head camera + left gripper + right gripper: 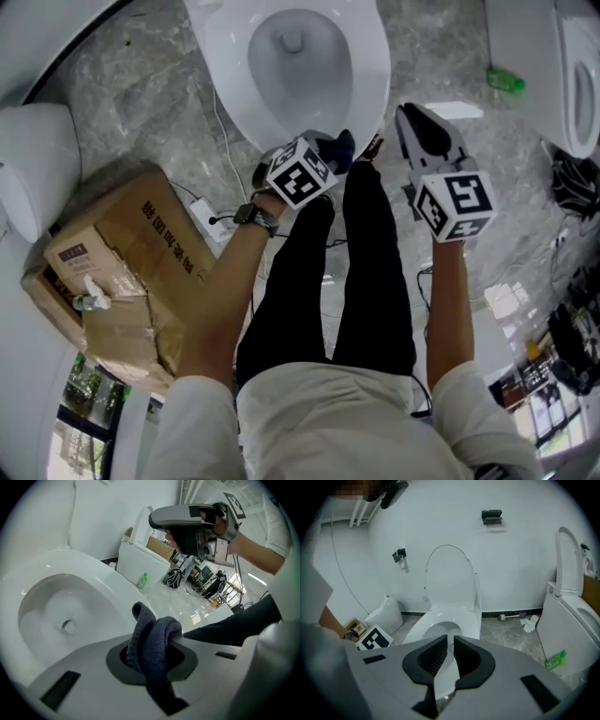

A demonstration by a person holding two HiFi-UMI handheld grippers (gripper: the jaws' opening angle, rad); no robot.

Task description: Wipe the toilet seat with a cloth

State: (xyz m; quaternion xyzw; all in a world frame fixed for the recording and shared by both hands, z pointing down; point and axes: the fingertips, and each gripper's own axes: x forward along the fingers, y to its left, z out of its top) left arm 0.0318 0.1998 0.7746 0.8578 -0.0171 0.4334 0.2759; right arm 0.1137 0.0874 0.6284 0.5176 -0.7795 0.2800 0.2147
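Clearly, the dark-blue knitted cloth (154, 639), bunched into a soft loop, is pinched by the left hand-held gripper (150, 658) at the front edge of the glossy white oval toilet seat (370, 66). The right hand-held gripper (449, 660) holds nothing, its ribbed black pads a narrow slit apart. Print on the creased cardboard box (141, 253) is too small to read.

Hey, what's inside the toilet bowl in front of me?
The toilet bowl shows only white porcelain and its drain hole. From above, its near rim is covered by the left hand-held gripper and the dark cloth it grips.
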